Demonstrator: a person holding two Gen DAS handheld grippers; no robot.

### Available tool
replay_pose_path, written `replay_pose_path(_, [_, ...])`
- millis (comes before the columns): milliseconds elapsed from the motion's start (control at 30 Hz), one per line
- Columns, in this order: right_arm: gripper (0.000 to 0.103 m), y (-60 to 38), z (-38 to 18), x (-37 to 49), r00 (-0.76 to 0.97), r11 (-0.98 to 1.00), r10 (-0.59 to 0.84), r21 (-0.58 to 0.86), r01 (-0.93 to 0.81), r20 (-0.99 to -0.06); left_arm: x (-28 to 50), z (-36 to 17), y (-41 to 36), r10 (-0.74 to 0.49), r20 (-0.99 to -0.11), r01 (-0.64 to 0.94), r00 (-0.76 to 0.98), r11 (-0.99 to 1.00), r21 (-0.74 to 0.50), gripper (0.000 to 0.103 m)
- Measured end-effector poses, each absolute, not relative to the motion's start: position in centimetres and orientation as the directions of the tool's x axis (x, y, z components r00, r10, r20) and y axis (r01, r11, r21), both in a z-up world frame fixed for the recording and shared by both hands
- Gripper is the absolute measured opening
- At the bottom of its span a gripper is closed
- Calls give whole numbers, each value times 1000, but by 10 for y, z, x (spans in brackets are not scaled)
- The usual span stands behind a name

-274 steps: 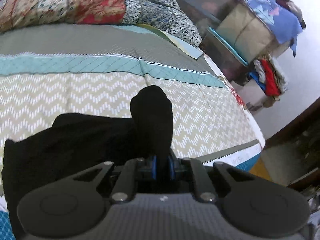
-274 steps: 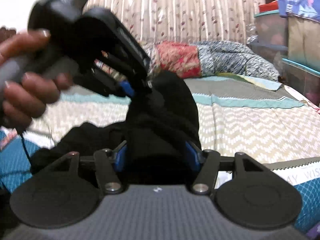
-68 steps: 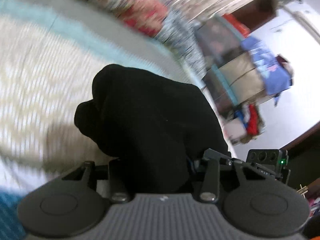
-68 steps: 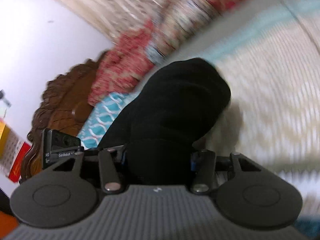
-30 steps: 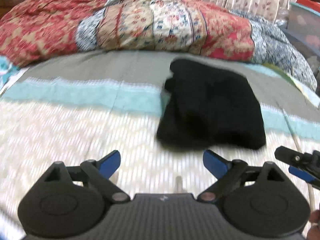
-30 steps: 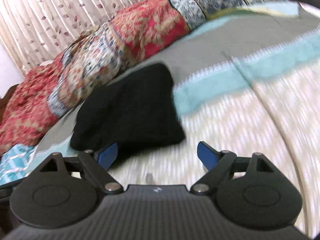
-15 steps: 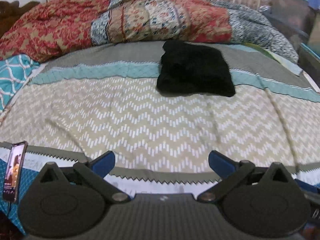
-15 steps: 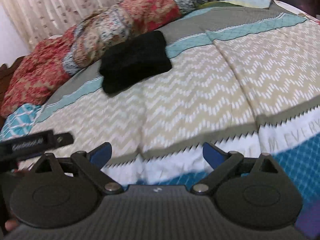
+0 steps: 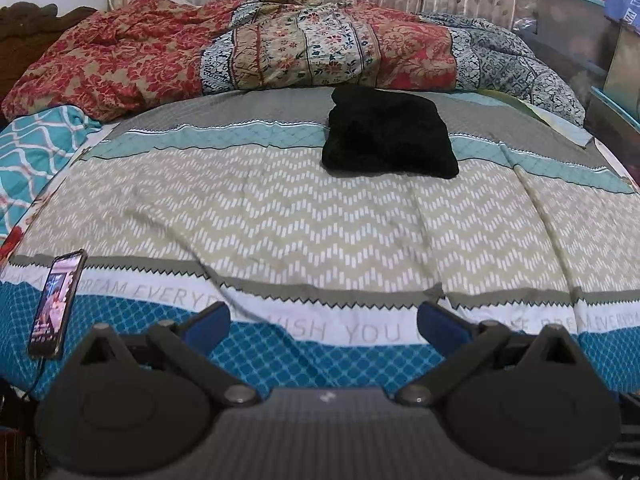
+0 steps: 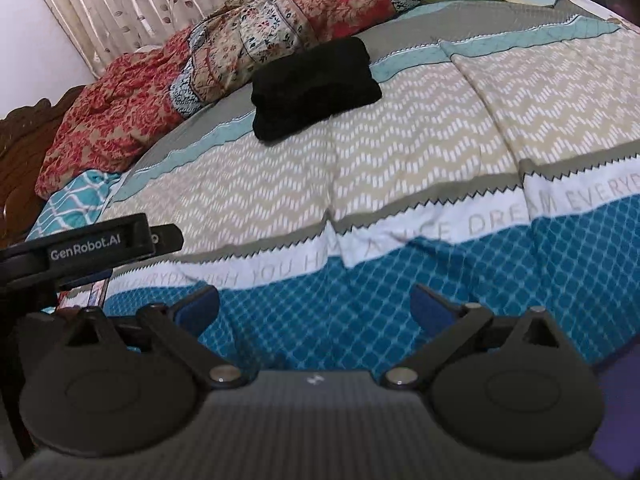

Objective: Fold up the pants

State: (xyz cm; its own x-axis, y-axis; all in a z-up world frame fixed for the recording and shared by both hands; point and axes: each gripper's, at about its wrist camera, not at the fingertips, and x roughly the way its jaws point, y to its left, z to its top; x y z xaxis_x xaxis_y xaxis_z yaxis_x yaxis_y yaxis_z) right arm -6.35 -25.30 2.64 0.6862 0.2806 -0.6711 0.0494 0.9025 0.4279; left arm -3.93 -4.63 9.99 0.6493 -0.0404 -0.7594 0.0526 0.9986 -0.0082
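The black pants (image 9: 388, 140) lie folded in a compact bundle on the far part of the bed, on the grey and teal stripes; they also show in the right wrist view (image 10: 314, 86). My left gripper (image 9: 322, 326) is open and empty, far back at the bed's near edge. My right gripper (image 10: 316, 306) is open and empty too, also at the near edge. The left gripper's body (image 10: 86, 244) shows at the left of the right wrist view.
A patterned bedspread (image 9: 320, 232) covers the bed. A rumpled red and floral quilt (image 9: 240, 48) lies along the back. A phone (image 9: 58, 304) with a lit screen rests at the bed's near left edge. Storage boxes (image 9: 592, 40) stand at the right.
Both grippers let go of the pants about a second ago and have drawn back toward the near edge of the bed. The pants stay folded at the far side.
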Motion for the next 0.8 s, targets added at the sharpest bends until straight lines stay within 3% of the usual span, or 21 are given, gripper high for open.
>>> replay_pose_path(300, [103, -246, 27, -76, 685, 906, 279, 421, 45, -673, -51, 97, -43, -51, -757, 41, 651, 999, -31, 103])
replay_pose_path(467, [103, -248, 34, -83, 739, 923, 194, 375, 86, -646, -60, 91, -42, -70, -755, 49, 651, 998, -51, 103])
replay_pose_path(800, [103, -248, 31, -90, 756, 947, 123, 304, 104, -643, -94, 72, -39, 10, -736, 18, 677, 999, 30, 103])
